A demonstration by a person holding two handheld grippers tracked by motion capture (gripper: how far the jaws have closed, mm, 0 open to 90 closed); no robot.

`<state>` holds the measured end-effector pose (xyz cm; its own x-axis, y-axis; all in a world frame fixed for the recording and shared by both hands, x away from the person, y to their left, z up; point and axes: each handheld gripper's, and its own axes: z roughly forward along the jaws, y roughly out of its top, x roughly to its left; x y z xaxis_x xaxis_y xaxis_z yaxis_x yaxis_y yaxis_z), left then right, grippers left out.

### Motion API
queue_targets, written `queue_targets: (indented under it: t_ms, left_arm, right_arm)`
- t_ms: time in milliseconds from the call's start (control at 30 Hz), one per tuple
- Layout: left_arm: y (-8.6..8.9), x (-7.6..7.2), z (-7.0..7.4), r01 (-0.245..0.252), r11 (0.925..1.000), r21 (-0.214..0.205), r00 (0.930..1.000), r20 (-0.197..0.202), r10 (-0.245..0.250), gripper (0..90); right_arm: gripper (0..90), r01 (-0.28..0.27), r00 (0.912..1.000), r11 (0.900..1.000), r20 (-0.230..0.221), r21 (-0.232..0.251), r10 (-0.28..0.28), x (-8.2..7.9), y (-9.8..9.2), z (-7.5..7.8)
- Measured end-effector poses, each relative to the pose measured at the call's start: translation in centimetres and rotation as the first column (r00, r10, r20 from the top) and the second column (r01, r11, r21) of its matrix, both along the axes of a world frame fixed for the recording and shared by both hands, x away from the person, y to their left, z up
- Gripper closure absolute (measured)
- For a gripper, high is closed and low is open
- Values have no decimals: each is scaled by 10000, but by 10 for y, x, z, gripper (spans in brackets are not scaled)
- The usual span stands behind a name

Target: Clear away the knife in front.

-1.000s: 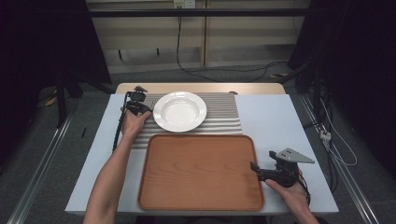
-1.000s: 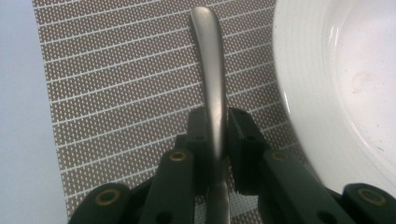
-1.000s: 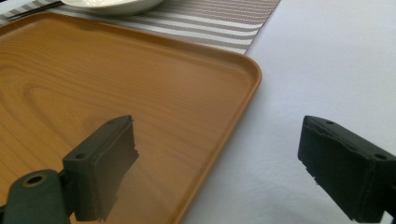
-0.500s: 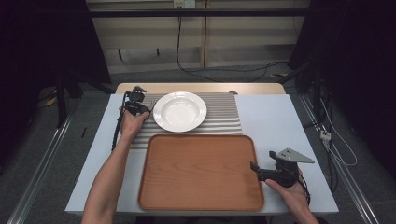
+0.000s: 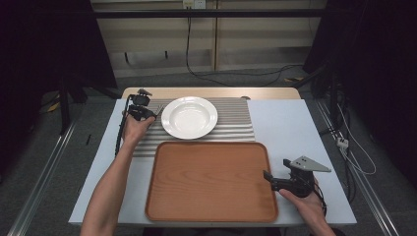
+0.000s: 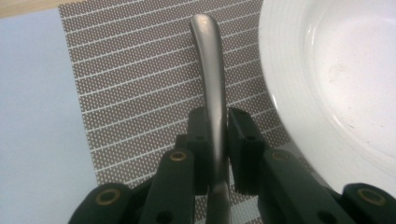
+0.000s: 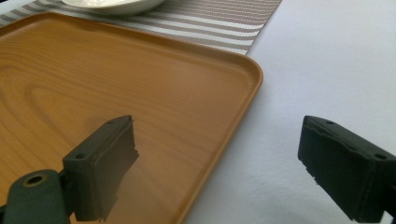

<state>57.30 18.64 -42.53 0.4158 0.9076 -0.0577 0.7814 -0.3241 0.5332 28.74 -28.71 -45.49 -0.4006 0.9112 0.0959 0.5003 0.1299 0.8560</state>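
The left gripper (image 6: 215,135) was clamped on a metal utensil handle (image 6: 211,70), held over the striped mat (image 6: 140,79) just left of the white plate (image 6: 336,70). The right gripper (image 7: 219,163) stood wide open and empty at the wooden tray's (image 7: 140,93) right edge. Lowering the utensil flat and parallel to the plate before releasing seemed wise.

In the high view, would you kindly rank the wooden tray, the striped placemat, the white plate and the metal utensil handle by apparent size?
1. wooden tray
2. striped placemat, partly covered, so unsure against the tray
3. white plate
4. metal utensil handle, barely visible
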Motion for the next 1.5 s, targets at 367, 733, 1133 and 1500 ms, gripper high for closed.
queue_targets:
  t_ms: [367,733,1133,1500]
  left_arm:
    - [2,-11,17,213,9997,-140,9992,334,-209,801]
    - [3,-29,30,584,9971,-487,9958,740,-547,800]
    - [5,-46,46,1029,9942,-302,9903,968,-995,801]
    - [6,-74,54,1365,9901,-318,9849,1121,-1322,800]
  right_arm:
    - [111,-8,10000,10000,-14,-18,8,0,0,0]
    - [111,-30,10000,10000,-9,-46,30,1,1,0]
    - [110,-18,9999,10000,-118,-36,17,1,-1,-2]
    - [110,-4,10000,10000,-69,-32,4,-3,-1,-1]
